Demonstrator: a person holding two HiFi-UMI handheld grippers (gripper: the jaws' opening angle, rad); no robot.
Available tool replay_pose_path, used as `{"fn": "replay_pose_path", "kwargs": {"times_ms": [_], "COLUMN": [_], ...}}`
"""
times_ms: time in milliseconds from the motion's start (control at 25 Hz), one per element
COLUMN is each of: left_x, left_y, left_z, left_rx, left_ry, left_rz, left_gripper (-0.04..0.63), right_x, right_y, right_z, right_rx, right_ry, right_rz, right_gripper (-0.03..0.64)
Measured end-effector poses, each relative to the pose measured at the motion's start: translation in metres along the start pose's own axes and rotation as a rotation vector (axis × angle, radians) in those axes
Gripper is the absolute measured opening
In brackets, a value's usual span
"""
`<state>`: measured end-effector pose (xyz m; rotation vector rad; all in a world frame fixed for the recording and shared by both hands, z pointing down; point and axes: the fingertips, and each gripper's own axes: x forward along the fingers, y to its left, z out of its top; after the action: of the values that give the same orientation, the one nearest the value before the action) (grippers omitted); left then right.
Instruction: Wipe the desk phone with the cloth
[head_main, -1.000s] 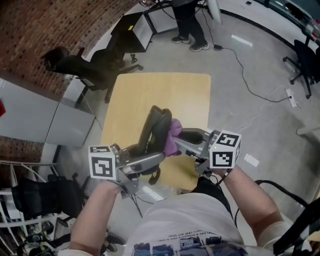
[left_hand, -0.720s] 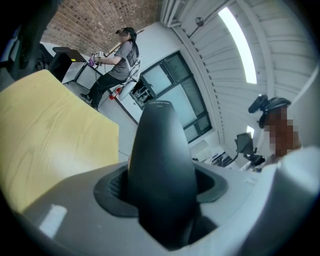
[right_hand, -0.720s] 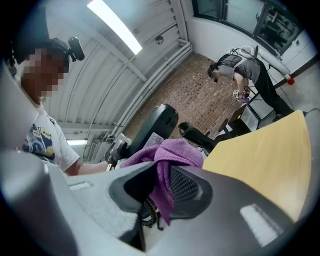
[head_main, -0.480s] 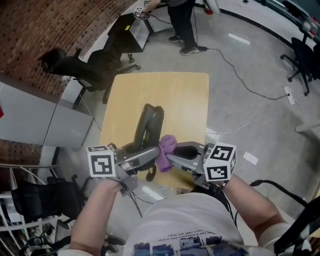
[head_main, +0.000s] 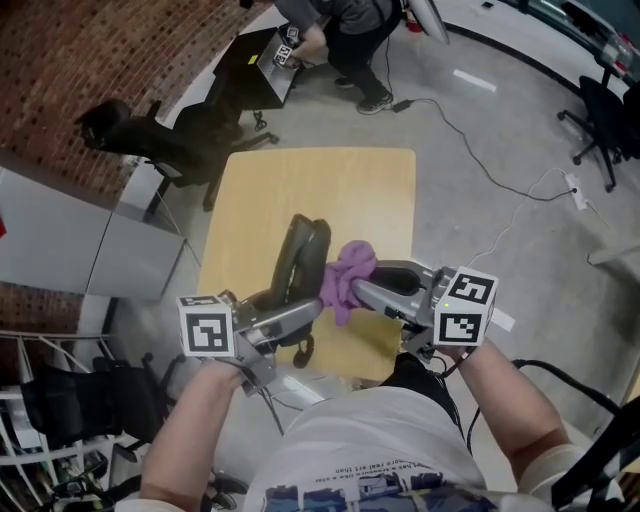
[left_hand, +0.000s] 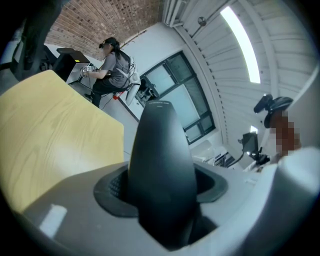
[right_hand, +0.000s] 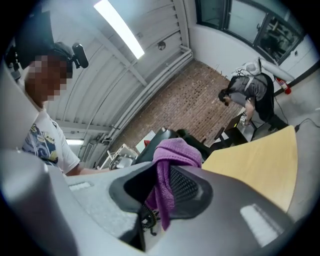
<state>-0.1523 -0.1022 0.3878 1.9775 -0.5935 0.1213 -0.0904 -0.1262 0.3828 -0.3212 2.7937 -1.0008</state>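
The left hand-held gripper (head_main: 300, 315) stands partly spread, its jaws clamped on the black plastic desk phone (head_main: 303, 255). It props the phone up over the near edge of the pale wooden tabletop (head_main: 320, 180) - probably to steady it and turn its side towards the wipe. The right hand-held gripper (right_hand: 160, 195) is pinched on the bunched purple cloth (head_main: 347, 275) - the cloth looks pressed against the phone's right side.

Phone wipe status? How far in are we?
Done: both grasps. The left claw is clamped on the black handset, over the table; the right claw grips the purple cloth. In hand: the cloth sits against the handset's right side, apparently mid-wipe. Left: the frames don't show which faces are clean, so assume the other sides remain.
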Motion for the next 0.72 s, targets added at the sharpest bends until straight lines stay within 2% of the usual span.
{"fn": "replay_pose_path", "kwargs": {"times_ms": [160,320,720], "left_x": [0.0,0.0,0.001], "left_y": [0.0,0.001,0.006], "left_z": [-0.002,-0.004,-0.004], "left_rx": [0.001,-0.005,-0.022], "left_ry": [0.009,0.011,-0.026], "left_rz": [-0.01,-0.014,0.01], "left_gripper": [0.311,0.311,0.311], "right_x": [0.001,0.006,0.019], "right_y": [-0.019,-0.029,0.025], "right_z": [0.028,0.032,-0.035], "right_rx": [-0.035,-0.032,0.026], "right_ry": [-0.049,-0.058,0.064], "right_rz": [-0.064,-0.109,0.026], "right_gripper": [0.087,0.087,0.087]}}
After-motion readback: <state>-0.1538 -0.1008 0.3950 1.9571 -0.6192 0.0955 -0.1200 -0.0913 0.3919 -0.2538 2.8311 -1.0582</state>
